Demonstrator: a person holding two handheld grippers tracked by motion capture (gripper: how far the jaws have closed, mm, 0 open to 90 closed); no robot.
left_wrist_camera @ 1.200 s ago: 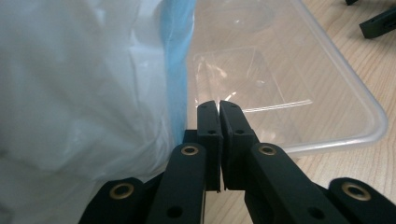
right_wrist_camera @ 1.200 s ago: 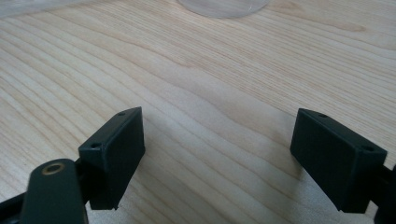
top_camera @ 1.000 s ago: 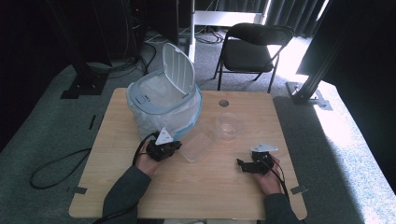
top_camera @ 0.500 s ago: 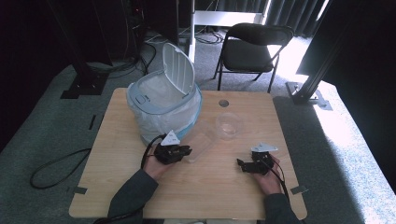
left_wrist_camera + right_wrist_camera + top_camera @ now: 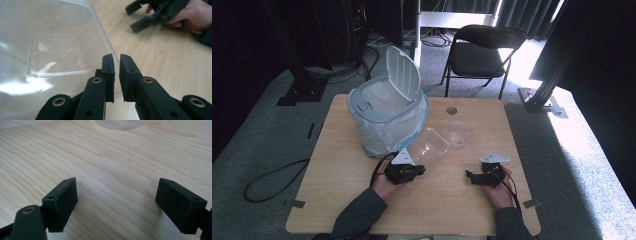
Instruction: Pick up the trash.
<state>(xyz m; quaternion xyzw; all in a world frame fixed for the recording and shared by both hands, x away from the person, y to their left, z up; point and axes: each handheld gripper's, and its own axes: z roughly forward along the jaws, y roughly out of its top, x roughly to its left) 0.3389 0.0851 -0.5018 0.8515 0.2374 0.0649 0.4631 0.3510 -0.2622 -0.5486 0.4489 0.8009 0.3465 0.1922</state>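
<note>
Both grippers low: L gripper fingers pinch clear tub rim; R gripper fingers wide, bare tabletop.

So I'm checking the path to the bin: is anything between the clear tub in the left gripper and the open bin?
Nothing visible. The clear tub, pinched at its rim by the left gripper, is tilted right beside the open bin. The round clear cup sits off to the side.

On the table, the bin stands at upper left, the rectangular container just lower right of it, the round cup right of that, and the chair behind the table's far edge.
</note>
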